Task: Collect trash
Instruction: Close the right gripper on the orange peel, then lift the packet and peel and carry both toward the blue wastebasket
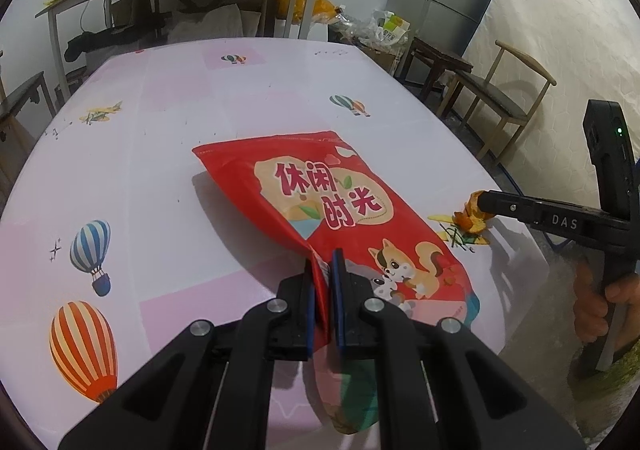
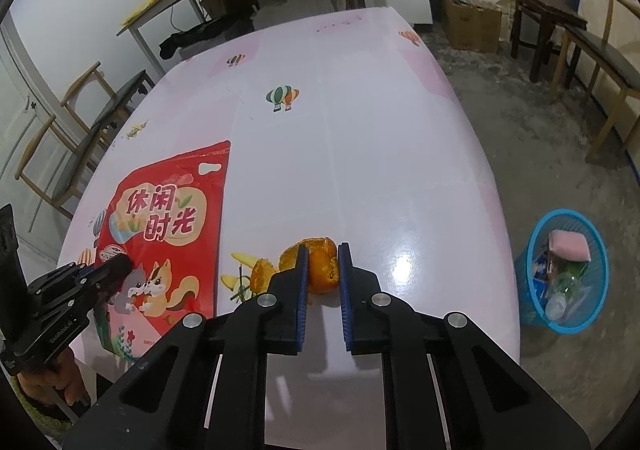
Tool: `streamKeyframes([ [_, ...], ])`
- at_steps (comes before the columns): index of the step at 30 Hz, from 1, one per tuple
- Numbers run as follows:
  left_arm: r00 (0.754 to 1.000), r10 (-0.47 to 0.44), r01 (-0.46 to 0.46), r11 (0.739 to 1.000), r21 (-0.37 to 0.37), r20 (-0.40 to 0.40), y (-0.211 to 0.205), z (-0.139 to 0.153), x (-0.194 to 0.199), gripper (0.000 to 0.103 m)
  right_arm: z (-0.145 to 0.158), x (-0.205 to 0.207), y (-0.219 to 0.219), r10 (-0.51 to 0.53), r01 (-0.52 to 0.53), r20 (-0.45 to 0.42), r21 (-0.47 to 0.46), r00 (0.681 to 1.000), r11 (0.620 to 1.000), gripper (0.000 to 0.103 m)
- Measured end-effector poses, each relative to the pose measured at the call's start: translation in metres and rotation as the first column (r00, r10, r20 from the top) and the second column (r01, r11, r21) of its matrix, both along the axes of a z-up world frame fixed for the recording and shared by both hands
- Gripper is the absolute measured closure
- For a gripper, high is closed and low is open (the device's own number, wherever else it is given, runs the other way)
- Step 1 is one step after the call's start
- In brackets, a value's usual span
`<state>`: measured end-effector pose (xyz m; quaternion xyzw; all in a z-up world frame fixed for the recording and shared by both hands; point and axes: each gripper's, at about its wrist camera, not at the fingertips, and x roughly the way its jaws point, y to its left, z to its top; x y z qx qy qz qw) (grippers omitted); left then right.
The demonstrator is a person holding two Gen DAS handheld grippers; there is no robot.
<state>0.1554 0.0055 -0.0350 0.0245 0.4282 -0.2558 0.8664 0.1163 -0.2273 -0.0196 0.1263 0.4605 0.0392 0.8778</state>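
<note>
Left claw (image 1: 325, 274) first, right under the lens: its blue pads are squeezed nearly together on a pinched corner of the red snack bag (image 1: 320, 202), and the rest of that bag lies flat on the tabletop (image 1: 168, 118), stretching forward and away from the claw. Big piece secured, then.

Over to the right claw (image 2: 322, 270): its jaws sit narrow around the orange peel (image 2: 320, 266), one pad at each side of the curled rind, which rests on the tabletop at the fingertips. From these views I can't tell whether the pads are truly pressing or merely flanking it. A smaller scrap of peel (image 2: 262, 270) lies just left of that claw, outside the grip.

Beyond the tabletop's edge, down on the floor to the right of the right claw, stands the blue basket (image 2: 536, 250), already holding rubbish.

My read: this is the pick-up step, both hands taking hold at once. Next comes a firm close on the peel, a lift clear of the surface, then a swing right and down to the basket.
</note>
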Motion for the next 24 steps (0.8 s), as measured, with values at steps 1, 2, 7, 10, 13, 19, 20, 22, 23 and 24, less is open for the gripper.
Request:
streamKeyframes([
  [1, 1.000, 0.000, 0.000, 1.000, 0.000, 0.001, 0.000, 0.000, 0.000, 0.096, 0.001, 0.000, 0.000, 0.000, 0.000, 0.002, 0.001, 1.000, 1.000, 0.091],
  [2, 1.000, -0.001, 0.001, 1.000, 0.000, 0.002, -0.001, 0.000, 0.000, 0.096, 0.001, -0.001, 0.000, -0.002, 0.002, 0.004, 0.003, 1.000, 1.000, 0.091],
  [7, 1.000, 0.001, -0.001, 1.000, -0.014, 0.005, 0.000, 0.002, 0.000, 0.097, 0.008, -0.003, -0.003, -0.007, 0.006, 0.019, 0.010, 1.000, 1.000, 0.092],
  [10, 1.000, -0.003, 0.003, 0.999, -0.054, 0.007, 0.003, 0.008, -0.001, 0.098, 0.015, -0.006, -0.006, -0.018, 0.018, 0.042, 0.022, 0.999, 1.000, 0.092],
  [13, 1.000, -0.020, 0.022, 0.995, -0.098, 0.017, 0.003, 0.020, -0.002, 0.100, 0.026, -0.011, -0.015, -0.047, 0.044, 0.069, 0.045, 0.996, 0.998, 0.093],
  [19, 0.992, -0.104, 0.115, 0.978, -0.174, 0.073, -0.015, 0.054, -0.006, 0.100, 0.057, -0.044, -0.063, -0.173, 0.153, 0.161, 0.129, 0.972, 0.980, 0.093],
  [20, 0.989, -0.124, 0.137, 0.973, -0.184, 0.080, -0.021, 0.060, -0.006, 0.100, 0.060, -0.050, -0.070, -0.193, 0.171, 0.171, 0.136, 0.966, 0.976, 0.093],
  [22, 0.981, -0.170, 0.187, 0.961, -0.206, 0.096, -0.036, 0.073, -0.006, 0.100, 0.068, -0.066, -0.090, -0.248, 0.221, 0.195, 0.148, 0.949, 0.964, 0.093],
  [23, 0.977, -0.189, 0.207, 0.955, -0.214, 0.103, -0.044, 0.078, -0.006, 0.100, 0.072, -0.078, -0.104, -0.287, 0.259, 0.210, 0.153, 0.934, 0.954, 0.093],
  [24, 0.971, -0.212, 0.233, 0.947, -0.222, 0.113, -0.053, 0.085, -0.006, 0.100, 0.075, -0.087, -0.115, -0.318, 0.288, 0.221, 0.158, 0.922, 0.945, 0.093],
])
